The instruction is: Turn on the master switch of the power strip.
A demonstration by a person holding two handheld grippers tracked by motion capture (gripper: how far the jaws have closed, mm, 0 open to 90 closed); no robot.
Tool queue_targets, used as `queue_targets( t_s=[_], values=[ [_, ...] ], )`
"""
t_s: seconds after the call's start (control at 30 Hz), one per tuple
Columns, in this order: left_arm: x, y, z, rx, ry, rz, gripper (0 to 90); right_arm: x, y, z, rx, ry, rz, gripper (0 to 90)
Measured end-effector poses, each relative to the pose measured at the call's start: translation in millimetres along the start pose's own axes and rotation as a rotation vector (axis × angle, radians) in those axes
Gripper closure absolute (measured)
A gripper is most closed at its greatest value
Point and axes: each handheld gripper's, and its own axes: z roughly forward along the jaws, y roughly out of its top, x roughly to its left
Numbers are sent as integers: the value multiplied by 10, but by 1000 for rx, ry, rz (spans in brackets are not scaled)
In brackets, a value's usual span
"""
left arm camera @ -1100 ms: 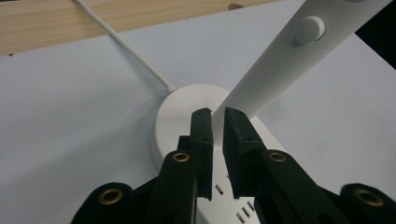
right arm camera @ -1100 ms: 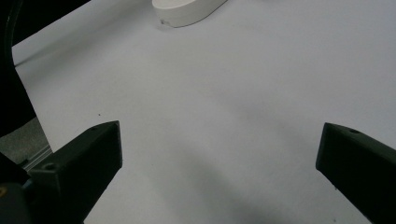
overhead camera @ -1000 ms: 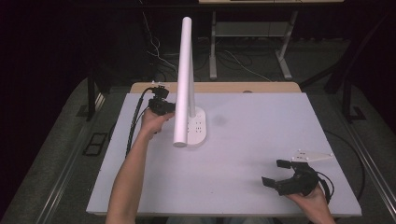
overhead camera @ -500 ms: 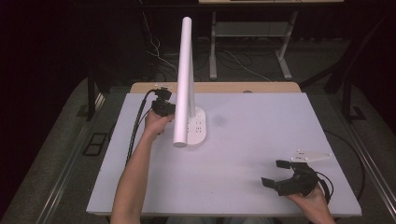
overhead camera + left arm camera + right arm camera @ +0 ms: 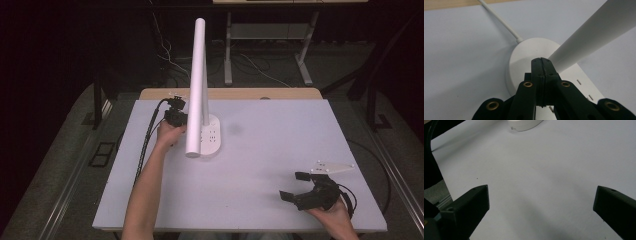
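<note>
A white desk lamp stands at the table's back left, its flat base [image 5: 212, 136] carrying a long white tube [image 5: 198, 85] that leans toward the camera. My left gripper [image 5: 179, 118] sits at the base's left side, jaws pressed together with nothing between them. In the left gripper view its tips [image 5: 541, 60] rest over the round base [image 5: 522, 53], right where the tube [image 5: 594, 32] rises. The lamp's white cord [image 5: 499, 20] runs off to the back edge. My right gripper [image 5: 293, 186] hovers open near the front right corner, aimed across bare table [image 5: 541, 197] toward the lamp base [image 5: 524, 125].
The white tabletop [image 5: 280, 145] ends at a wooden strip [image 5: 235, 93] along its far edge. A black cable [image 5: 146, 142] trails from the left gripper along the forearm. Behind the table are dark floor, loose wires and a metal desk frame [image 5: 270, 32].
The left gripper has edged slightly closer to the lamp base. The right gripper has stayed in place, open.
</note>
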Motion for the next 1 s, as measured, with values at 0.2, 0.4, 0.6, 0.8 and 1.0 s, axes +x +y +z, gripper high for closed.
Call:
queue_targets(
  t_s=[0.2,0.4,0.6,0.8,1.0],
  values=[
    [25,-34,36,13,10,-8,895,1,-1,3,2,1,-1,0],
    [68,-72,52,-2,-31,-12,896,1,-1,3,3,1,-1,0],
    [46,-75,62,0,-14,23,899,3,-2,2,1,1,-2,0],
    [9,-100,74,-13,16,46,900,18,1,9,6,6,-7,0],
    [33,-106,80,-4,8,6,900,33,2,14,6,9,-11,0]
  ],
)
